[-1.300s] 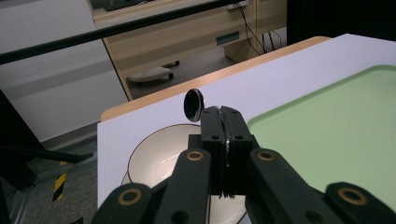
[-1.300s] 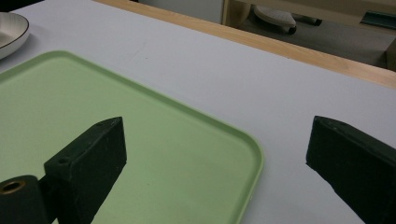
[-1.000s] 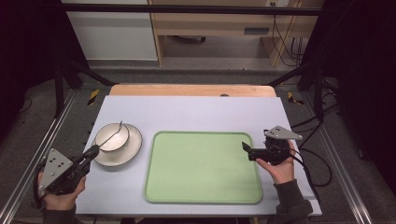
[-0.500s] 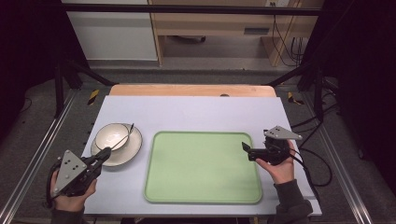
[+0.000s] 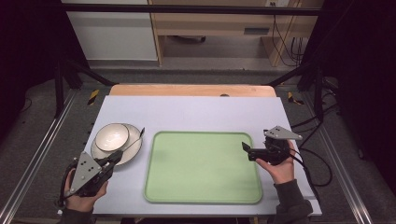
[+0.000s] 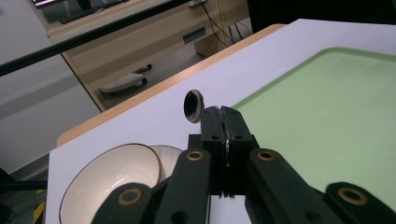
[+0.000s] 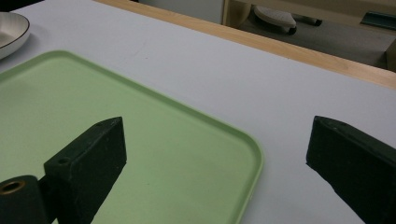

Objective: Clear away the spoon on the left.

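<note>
Spoon (image 6: 194, 105) is pinched by its thin handle in the closed left gripper (image 5: 113, 157), lifted beside the bowl (image 5: 112, 136). Being light, stiff, probably slippery, it may pivot. Right gripper (image 5: 246, 150) hovers open above the green tray (image 5: 201, 196).

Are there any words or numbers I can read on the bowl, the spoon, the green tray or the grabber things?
None: there is no writing on the bowl, the spoon, the green tray, the left gripper or the right gripper.
The pale label on the wooden furniture behind the table is too blurred to read.
</note>
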A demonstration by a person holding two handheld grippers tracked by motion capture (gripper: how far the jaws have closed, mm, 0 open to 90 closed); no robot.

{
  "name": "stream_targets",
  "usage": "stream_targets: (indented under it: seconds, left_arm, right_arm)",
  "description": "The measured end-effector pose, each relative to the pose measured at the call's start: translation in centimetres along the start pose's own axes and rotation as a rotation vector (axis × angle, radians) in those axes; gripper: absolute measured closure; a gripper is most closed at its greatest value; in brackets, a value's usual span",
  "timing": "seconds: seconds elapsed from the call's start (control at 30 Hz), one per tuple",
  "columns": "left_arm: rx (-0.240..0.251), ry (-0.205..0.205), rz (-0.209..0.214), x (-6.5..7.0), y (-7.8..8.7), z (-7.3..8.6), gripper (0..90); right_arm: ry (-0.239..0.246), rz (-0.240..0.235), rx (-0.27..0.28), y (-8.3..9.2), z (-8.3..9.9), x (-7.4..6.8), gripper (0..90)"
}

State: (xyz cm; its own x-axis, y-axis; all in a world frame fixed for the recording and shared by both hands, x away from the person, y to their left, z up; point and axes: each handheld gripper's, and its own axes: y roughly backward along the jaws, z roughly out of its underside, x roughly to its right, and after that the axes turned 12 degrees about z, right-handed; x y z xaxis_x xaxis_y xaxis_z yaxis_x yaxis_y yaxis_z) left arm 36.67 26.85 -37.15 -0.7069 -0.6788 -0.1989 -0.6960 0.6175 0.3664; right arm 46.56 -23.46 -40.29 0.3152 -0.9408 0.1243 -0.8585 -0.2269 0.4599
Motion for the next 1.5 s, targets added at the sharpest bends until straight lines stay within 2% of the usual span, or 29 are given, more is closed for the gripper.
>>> stream_targets:
  seconds: [0.9, 1.37, 1.5]
  left_arm:
    - [-0.079, -0.065, 0.07, 2.3, -3.3, 0.3, 88.8]
    - [-0.158, -0.105, 0.085, 3.3, -5.4, 1.1, 88.8]
    - [-0.191, -0.129, 0.092, 3.7, -6.1, 1.3, 88.7]
  right_arm:
    - [0.002, -0.002, -0.002, -0.1, 0.0, 0.0, 5.1]
    - [0.001, -0.004, -0.002, -0.1, 0.0, 0.0, 5.0]
    - [0.001, -0.003, -0.005, -0.1, 0.0, -0.1, 5.1]
